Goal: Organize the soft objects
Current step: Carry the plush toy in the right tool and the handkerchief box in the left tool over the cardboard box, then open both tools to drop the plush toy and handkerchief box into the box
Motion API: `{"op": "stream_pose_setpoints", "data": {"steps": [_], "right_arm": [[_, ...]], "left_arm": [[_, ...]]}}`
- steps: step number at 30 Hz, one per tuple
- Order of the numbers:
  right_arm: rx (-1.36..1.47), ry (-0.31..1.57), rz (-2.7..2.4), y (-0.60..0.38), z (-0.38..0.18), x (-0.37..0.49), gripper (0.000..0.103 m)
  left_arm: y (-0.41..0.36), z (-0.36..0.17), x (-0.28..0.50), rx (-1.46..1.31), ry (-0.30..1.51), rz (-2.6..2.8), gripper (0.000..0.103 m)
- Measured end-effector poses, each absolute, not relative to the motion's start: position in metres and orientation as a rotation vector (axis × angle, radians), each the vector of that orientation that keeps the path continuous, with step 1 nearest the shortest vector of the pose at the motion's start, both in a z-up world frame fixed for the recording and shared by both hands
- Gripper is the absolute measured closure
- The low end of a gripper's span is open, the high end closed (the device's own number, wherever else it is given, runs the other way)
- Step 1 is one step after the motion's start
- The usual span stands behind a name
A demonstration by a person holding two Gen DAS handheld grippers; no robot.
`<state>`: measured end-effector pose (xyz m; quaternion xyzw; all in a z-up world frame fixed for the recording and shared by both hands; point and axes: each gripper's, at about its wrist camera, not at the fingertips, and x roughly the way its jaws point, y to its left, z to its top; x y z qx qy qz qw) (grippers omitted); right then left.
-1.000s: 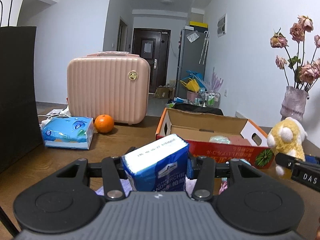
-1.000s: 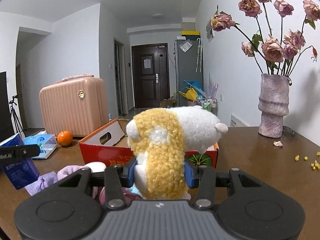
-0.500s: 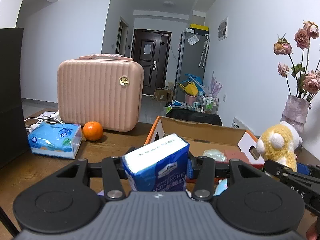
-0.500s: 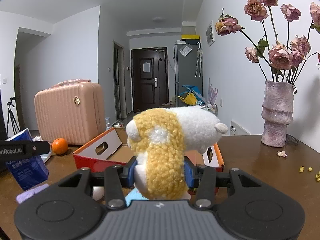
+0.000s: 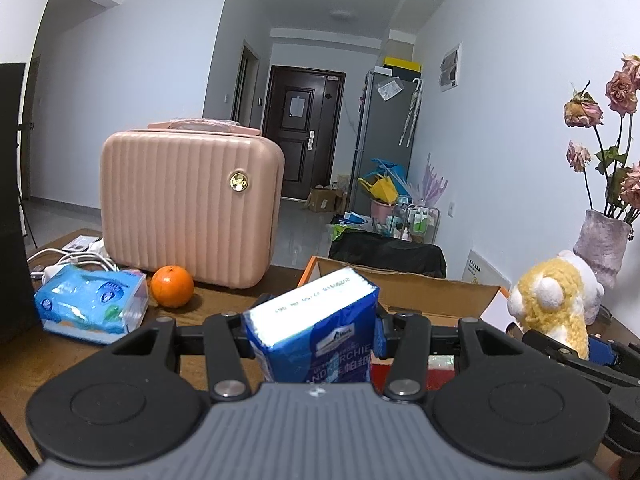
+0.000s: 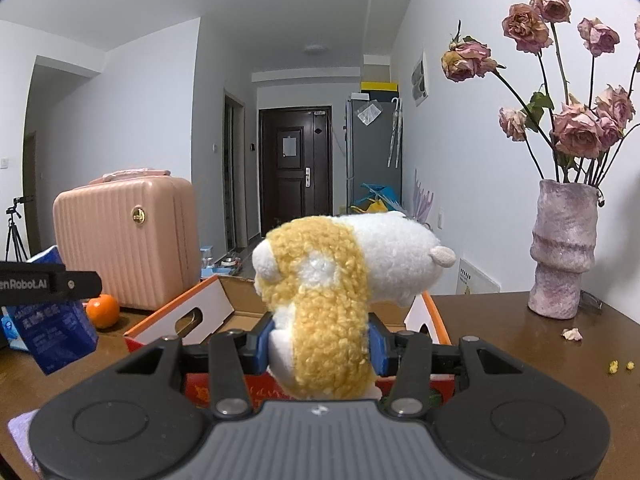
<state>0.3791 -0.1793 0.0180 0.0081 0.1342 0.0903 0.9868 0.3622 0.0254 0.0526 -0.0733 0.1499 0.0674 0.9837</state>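
In the left wrist view the left gripper (image 5: 314,330) is clamped on a blue tissue pack (image 5: 316,336), which stands tilted between the two fingers with its white printed end facing up. Just behind it, at 12 o'clock, lies the open cardboard box (image 5: 404,292) with orange-red sides, its flaps raised. At 3 o'clock the plush toy (image 5: 554,304), yellow and white, shows pinched in the other tool's blue pads. At 9 o'clock a soft tissue packet (image 5: 90,304) rests on the wooden table (image 5: 224,300), with an orange (image 5: 172,286) just beside it at 10 o'clock. Behind the orange stands a pink suitcase (image 5: 190,210), upright. Far right at 2 o'clock is a vase (image 5: 602,242) with dried roses.

In the right wrist view the right gripper (image 6: 320,346) is closed around the plush toy (image 6: 332,288), which fills the gap between the fingers and leans toward 1 o'clock. The cardboard box (image 6: 176,320) sits directly beyond it, open. At 9 o'clock the blue tissue pack (image 6: 56,332) hangs in the left tool's finger above the table (image 6: 500,332). The orange (image 6: 103,310) and the suitcase (image 6: 128,240) lie farther at 10 o'clock; the vase (image 6: 564,248) stands at 3 o'clock, with small crumbs (image 6: 572,334) near it
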Motion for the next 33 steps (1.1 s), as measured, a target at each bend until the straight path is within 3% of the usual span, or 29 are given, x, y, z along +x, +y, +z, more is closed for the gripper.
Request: {"op": "stream_pose_setpoints", "data": {"steps": [33], "right_arm": [[-0.078, 0.325, 0.201, -0.155, 0.024, 0.476, 0.057]], "left_arm": [[0.025, 0.055, 0.452, -0.097, 0.317, 0.151, 0.054]]}}
